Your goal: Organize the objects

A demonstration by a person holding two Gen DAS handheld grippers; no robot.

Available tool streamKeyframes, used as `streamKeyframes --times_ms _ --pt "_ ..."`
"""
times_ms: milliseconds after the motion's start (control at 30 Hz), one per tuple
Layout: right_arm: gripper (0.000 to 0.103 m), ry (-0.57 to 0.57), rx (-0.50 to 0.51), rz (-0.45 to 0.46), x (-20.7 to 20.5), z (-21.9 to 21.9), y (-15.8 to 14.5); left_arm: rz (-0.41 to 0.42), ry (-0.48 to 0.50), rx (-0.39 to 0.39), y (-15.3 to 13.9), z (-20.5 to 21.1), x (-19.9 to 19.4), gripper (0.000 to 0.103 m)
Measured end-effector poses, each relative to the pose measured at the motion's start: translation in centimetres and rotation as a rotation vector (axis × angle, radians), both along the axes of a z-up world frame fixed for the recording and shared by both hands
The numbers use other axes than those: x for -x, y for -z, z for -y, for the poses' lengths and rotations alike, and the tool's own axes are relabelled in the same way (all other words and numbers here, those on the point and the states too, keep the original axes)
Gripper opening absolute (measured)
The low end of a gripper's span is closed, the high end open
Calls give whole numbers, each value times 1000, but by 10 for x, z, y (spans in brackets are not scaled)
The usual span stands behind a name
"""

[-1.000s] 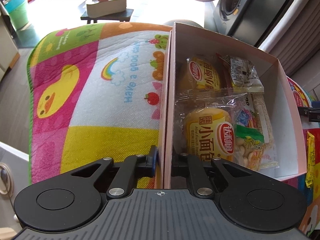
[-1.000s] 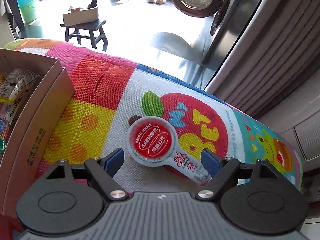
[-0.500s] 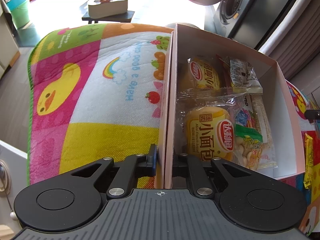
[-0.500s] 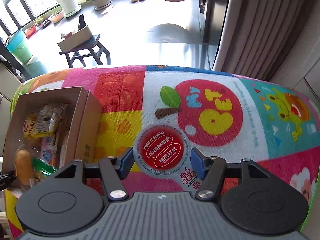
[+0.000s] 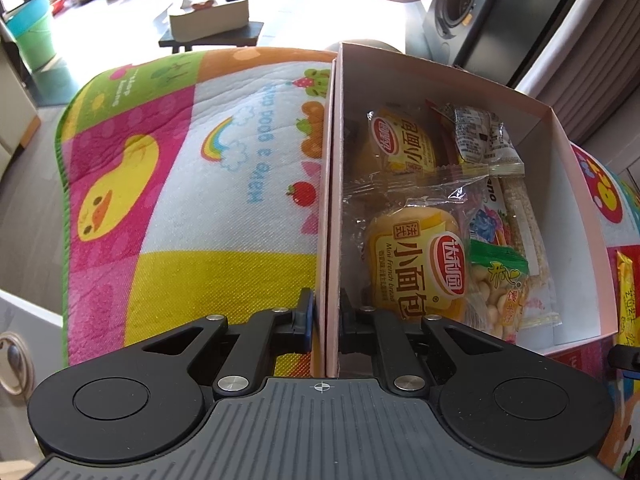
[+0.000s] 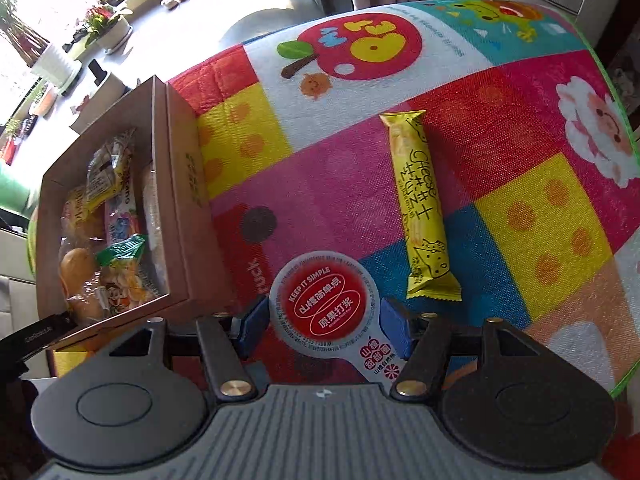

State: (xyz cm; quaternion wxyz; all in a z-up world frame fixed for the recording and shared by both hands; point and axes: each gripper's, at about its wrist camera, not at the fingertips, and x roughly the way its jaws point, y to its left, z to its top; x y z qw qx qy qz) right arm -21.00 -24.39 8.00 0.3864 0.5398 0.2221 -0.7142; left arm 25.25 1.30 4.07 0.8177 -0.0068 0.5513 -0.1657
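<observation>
A pink cardboard box (image 5: pixel 576 200) stands on the colourful play mat (image 5: pixel 224 184), filled with snack packets, among them two yellow mini bread packs (image 5: pixel 416 264). My left gripper (image 5: pixel 326 316) is shut on the box's left wall, one finger outside and one inside. In the right wrist view the same box (image 6: pixel 180 184) sits to the left. My right gripper (image 6: pixel 324 320) is shut on a round red-lidded jelly cup (image 6: pixel 324 304) with a white tab, held above the mat. A yellow cheese bar (image 6: pixel 420 204) lies on the mat just to its right.
The mat (image 6: pixel 520 184) drops off at its green edge on the right. Beyond the table are a dark stool with a tissue box (image 5: pixel 208 20), a washing machine (image 5: pixel 452 4), grey curtains and a teal bucket (image 5: pixel 36 36) on the floor.
My right gripper has lifted the jelly cup off the mat and pulled back, so the cheese bar and more of the box now show. The left gripper keeps its hold on the box wall.
</observation>
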Motion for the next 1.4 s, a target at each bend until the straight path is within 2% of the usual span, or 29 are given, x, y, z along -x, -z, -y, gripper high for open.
streamKeyframes --times_ms 100,167,233,367,433,500,567,767,967,1167,1267,1400 --pt "68 -24 24 -96 4 -4 -13 1 5 -1 0 0 -1 13" --pt "71 -42 -5 -170 11 -5 -13 2 4 1 1 0 0 12" --pt "71 -48 -42 -194 19 -8 -9 1 1 4 1 -1 0 12" --pt "70 -50 -100 -184 25 -24 4 2 1 3 1 -1 0 12" --pt "68 -31 -121 -179 23 -32 12 3 -1 3 1 -1 0 12" --pt "60 -7 -146 -178 19 -39 20 3 -4 3 1 -1 1 12" --pt "60 -2 -167 -165 16 -44 27 5 -6 3 1 -1 1 12" --pt "60 -89 -165 -157 -7 -53 29 9 -7 3 1 0 2 12" --pt "60 -68 -137 -199 -2 -56 20 10 -7 2 1 0 3 12" --pt "61 -35 -57 -252 26 -34 6 12 -6 2 1 1 3 12" --pt "67 -76 -29 -259 44 -7 9 16 -2 -4 0 2 3 12" --pt "66 -113 -16 -281 49 23 16 19 0 -7 0 2 3 13"
